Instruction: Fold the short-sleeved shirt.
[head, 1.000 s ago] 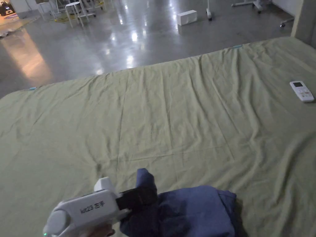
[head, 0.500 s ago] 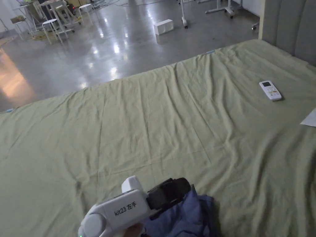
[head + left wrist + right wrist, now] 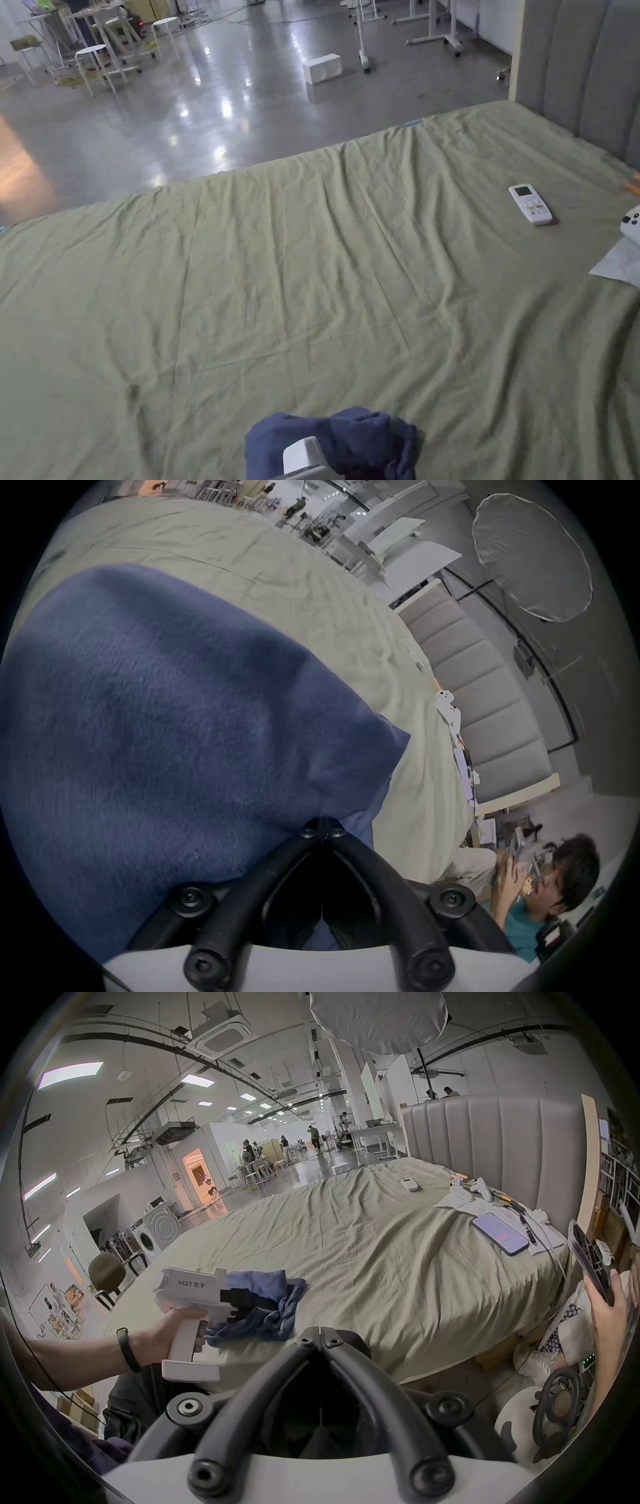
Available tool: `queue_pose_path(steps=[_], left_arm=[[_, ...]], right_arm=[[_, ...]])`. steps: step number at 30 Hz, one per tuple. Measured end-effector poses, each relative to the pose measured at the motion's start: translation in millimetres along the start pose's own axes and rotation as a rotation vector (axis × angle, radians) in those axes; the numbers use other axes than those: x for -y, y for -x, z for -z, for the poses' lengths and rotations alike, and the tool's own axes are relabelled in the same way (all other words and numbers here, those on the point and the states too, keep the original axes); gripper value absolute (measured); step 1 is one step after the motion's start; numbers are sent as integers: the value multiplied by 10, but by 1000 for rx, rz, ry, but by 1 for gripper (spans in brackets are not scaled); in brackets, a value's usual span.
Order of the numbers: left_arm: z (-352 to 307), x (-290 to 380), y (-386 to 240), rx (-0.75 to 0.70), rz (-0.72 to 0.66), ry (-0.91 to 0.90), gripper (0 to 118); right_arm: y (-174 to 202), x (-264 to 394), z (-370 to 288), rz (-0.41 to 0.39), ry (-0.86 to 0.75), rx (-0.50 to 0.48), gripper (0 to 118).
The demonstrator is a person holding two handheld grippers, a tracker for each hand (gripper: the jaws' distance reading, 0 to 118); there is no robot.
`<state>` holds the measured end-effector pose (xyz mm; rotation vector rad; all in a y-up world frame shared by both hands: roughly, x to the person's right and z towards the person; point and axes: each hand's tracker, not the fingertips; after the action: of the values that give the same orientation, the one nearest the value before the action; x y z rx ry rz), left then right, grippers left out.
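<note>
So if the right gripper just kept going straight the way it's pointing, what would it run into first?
Probably the green sheet on the bed. The right gripper, jaws closed and empty, points over the bed's near edge, just right of the bunched blue shirt. Depth is unclear, so it might brush the shirt's edge first.

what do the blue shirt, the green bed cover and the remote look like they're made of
Blue shirt: soft knit, likely cotton jersey; matte, fine ribbed texture, bunches loosely.
Green bed cover: thin woven fabric, probably cotton; matte, with sharp creases and fold lines.
Remote: hard plastic, judging by its smooth white rigid shell.
</note>
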<state>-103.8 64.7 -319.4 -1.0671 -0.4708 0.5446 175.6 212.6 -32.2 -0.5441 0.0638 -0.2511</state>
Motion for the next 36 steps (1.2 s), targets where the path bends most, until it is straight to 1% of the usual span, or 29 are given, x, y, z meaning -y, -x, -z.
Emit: queue_pose_path(steps=[3, 4, 5, 6, 7, 8, 9, 10, 12, 13, 14, 15, 16, 18, 19, 20, 21, 22, 23, 24, 25, 26, 27, 28, 30, 32, 33, 34, 36], left_arm=[[-174, -106, -65, 8, -12, 29, 0], [-292, -119, -111, 24, -48, 14, 0], [-475, -128, -150, 83, -66, -57, 1], [-675, -180, -92, 181, -61, -104, 1], [-846, -194, -86, 234, -67, -146, 1], [-1039, -193, -74, 255, -61, -193, 1], [-1183, -193, -47, 258, -42, -222, 0], [-1385, -168, 22, 222, -11, -240, 1], [-1629, -118, 207, 157, 6, -273, 1], [-1702, -93, 307, 142, -13, -264, 1], [-1770, -64, 424, 134, -49, -249, 1], [-1816, -40, 504, 130, -82, -239, 1], [-1891, 3, 608, 129, -114, -247, 1], [-1979, 14, 771, 140, -118, -255, 1], [-2029, 18, 829, 142, -119, -260, 5], [-2067, 12, 873, 140, -121, -266, 21], [-2085, -7, 908, 137, -123, -267, 41], [-2097, -30, 955, 131, -127, -273, 65], [-2087, -58, 998, 132, -128, -274, 91], [-2056, -93, 1037, 141, -127, -267, 102], [-2019, -124, 1066, 158, -127, -251, 104], [-1945, -179, 1043, 180, -126, -229, 104], [-1874, -220, 1057, 190, -126, -206, 104], [-1787, -263, 1084, 208, -122, -183, 104], [-1539, -390, 1188, 231, -124, -134, 104], [-1289, -474, 1259, 242, -122, -57, 104], [-1188, -504, 1278, 217, -112, -18, 104], [-1082, -544, 1204, 183, -92, 19, 104], [-924, -588, 1209, 164, -70, 35, 104]], right_arm=[[50, -13, 51, 1, 11, -16, 0], [66, -35, 84, -3, 17, -28, 0], [110, -64, 123, -19, 17, -34, 0], [157, -100, 175, -35, 14, -39, 0], [195, -135, 236, -41, 15, -48, 0], [248, -182, 340, -38, 22, -73, 0], [300, -219, 434, -26, 29, -99, 0], [370, -266, 593, 7, 46, -143, 0], [491, -402, 1097, 51, 145, -272, 0], [538, -449, 1373, 81, 180, -304, 0], [603, -483, 1740, 142, 213, -308, 0], [634, -494, 1977, 180, 265, -331, 0], [691, -481, 2347, 228, 345, -347, 0], [792, -498, 2726, 207, 433, -310, 0], [807, -476, 2863, 163, 477, -276, 0], [795, -445, 2978, 134, 500, -245, 0], [756, -386, 3027, 111, 535, -178, 0], [710, -337, 3076, 74, 555, -92, 0], [635, -295, 3118, 103, 559, -125, 0], [570, -285, 3140, 190, 571, -159, 0], [548, -298, 3125, 278, 582, -142, 0], [544, -297, 3145, 286, 589, -145, 1], [556, -287, 3184, 232, 587, -149, 1], [558, -272, 3205, 206, 592, -154, 1], [517, -242, 3221, 241, 586, -155, 1], [508, -231, 3212, 238, 580, -162, 1], [533, -248, 3180, 236, 579, -162, 1], [546, -267, 3179, 226, 585, -161, 1], [582, -299, 3188, 177, 596, -157, 1]])
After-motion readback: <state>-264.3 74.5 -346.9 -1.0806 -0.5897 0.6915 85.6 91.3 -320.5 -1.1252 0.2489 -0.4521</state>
